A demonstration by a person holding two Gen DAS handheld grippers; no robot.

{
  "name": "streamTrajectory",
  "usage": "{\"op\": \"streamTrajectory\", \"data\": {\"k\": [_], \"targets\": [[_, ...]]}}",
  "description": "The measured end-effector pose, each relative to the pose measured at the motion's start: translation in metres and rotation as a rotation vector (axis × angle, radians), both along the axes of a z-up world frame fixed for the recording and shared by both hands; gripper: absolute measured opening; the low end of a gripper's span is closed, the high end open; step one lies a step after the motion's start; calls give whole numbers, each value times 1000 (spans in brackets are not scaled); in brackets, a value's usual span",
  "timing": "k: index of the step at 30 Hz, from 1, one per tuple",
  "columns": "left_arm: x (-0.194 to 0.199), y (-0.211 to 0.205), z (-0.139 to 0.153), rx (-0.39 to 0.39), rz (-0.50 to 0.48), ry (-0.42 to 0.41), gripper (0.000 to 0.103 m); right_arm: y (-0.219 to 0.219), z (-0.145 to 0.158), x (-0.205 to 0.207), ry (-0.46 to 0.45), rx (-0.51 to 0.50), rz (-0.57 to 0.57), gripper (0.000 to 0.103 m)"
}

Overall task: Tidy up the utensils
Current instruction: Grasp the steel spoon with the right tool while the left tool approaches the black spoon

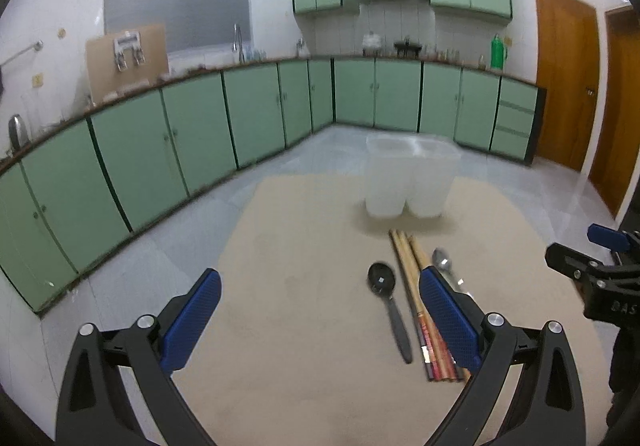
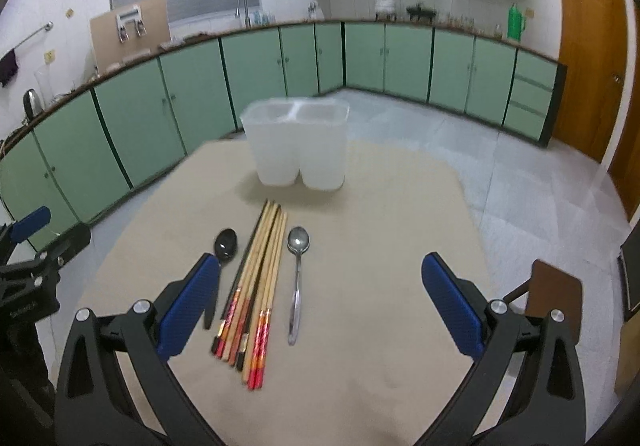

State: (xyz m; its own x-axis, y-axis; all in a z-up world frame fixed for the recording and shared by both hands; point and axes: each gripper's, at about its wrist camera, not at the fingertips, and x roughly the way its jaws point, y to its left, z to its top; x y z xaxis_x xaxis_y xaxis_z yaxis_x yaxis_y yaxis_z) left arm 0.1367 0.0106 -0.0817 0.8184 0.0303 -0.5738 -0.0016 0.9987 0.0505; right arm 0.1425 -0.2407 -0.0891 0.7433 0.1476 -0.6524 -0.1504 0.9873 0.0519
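A translucent white two-compartment holder (image 2: pixel 298 144) stands upright at the far side of the beige table (image 2: pixel 380 246); it also shows in the left wrist view (image 1: pixel 410 178). In front of it lie a black spoon (image 2: pixel 225 246), a bundle of wooden chopsticks (image 2: pixel 258 286) and a metal spoon (image 2: pixel 298 270). In the left wrist view the black spoon (image 1: pixel 386 302), chopsticks (image 1: pixel 416 294) and metal spoon (image 1: pixel 444 264) lie by the right finger. My left gripper (image 1: pixel 320 302) is open and empty above the table, left of the utensils. My right gripper (image 2: pixel 320 294) is open and empty above the utensils' handle ends.
Green floor cabinets (image 2: pixel 200 86) line the walls beyond the table. Wooden doors (image 2: pixel 588 58) stand at the right. A brown chair seat (image 2: pixel 556 298) is just past the table's right edge. The left gripper shows at the left edge of the right wrist view (image 2: pixel 28 266).
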Motion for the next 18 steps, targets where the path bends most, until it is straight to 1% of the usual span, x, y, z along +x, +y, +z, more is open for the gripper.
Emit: {"op": "streamTrajectory", "data": {"k": [2,7,9,10,11,12,15,18], "targets": [[22,3,-18,-7,9,57,97,5,-17,24,44,-12,5,98],[60,9,-51,-31,17,150,97,19,-57,74,147,-20,33,97],[68,13,-59,-43,20,170,97,21,-68,85,172,-24,50,92],[74,14,-63,-49,21,182,97,22,-74,92,189,-25,55,87],[79,14,-67,-53,21,192,97,23,-78,97,205,-22,59,79],[80,13,-68,-55,19,200,97,24,-83,103,222,-16,65,76],[89,10,-75,-55,8,219,97,25,-94,116,254,-22,77,74],[94,8,-80,-58,-4,233,97,26,-103,123,280,-27,98,66]]}}
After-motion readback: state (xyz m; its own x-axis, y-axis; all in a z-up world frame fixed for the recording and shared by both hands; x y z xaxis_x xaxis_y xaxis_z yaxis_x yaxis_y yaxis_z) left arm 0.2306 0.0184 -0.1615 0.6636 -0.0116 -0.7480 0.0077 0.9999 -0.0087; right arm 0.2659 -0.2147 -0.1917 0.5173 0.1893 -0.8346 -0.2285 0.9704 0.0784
